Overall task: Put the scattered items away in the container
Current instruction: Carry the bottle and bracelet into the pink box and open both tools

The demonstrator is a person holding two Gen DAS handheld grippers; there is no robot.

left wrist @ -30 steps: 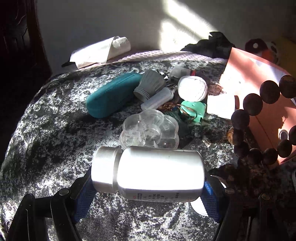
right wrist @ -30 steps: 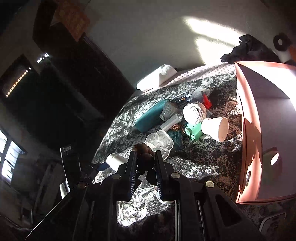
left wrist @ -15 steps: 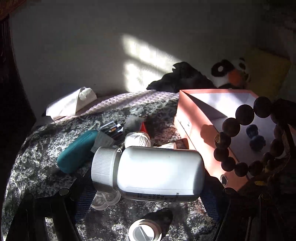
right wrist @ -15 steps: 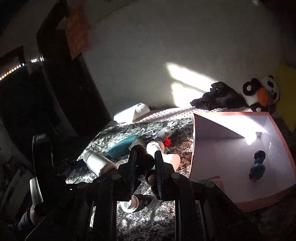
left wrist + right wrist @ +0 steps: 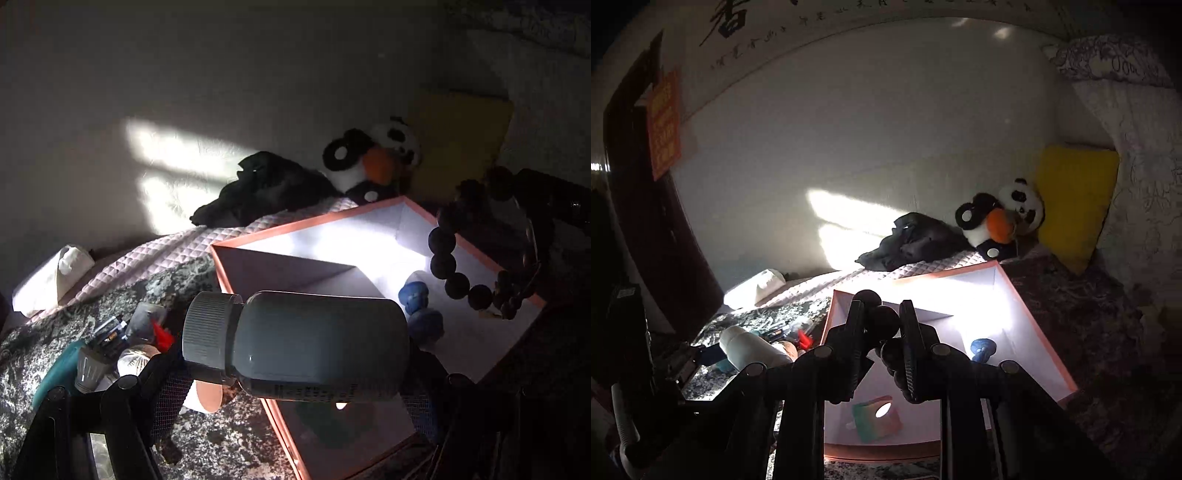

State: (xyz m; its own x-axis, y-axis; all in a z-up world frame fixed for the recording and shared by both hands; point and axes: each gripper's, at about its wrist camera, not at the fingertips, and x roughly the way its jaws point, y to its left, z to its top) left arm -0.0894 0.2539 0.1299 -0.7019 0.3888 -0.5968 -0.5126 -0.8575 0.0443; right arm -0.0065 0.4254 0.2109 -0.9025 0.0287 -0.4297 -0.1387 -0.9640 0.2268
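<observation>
White bottle [image 5: 317, 347] with ribbed screw cap lies sideways across the left gripper [image 5: 295, 387], jaws spread wide and clamped on its two ends, cap end toward the left of the view; it hangs above the near left rim of the pink box [image 5: 280, 229], body partly over the box floor. In the right wrist view the same bottle [image 5: 753, 349] shows to the left of the box [image 5: 1038, 317], above the mottled blanket [image 5: 757, 317]. String of dark round beads [image 5: 882, 325] sits pinched between the nearly closed jaws of the right gripper [image 5: 882, 332], over the near part of the box; from the left wrist view the beads [image 5: 458, 266] hang in a loop above the box's right side. Inside the box: a blue object [image 5: 417, 299] on the white floor, and a pale green and pink item with a round hole [image 5: 877, 413] near the front wall. Left of the box on the blanket [image 5: 221, 443], a cluster remains: teal case [image 5: 51, 376], grey ribbed piece [image 5: 88, 369], something red [image 5: 162, 336], a pale cup on its side [image 5: 207, 397]; several others too dim to tell. Beyond: quilted pink cover [image 5: 177, 251], white tissue pack [image 5: 51, 277], black cloth [image 5: 266, 188], panda plush [image 5: 373, 158], yellow cushion [image 5: 1071, 199], sunlit patch on the wall.
</observation>
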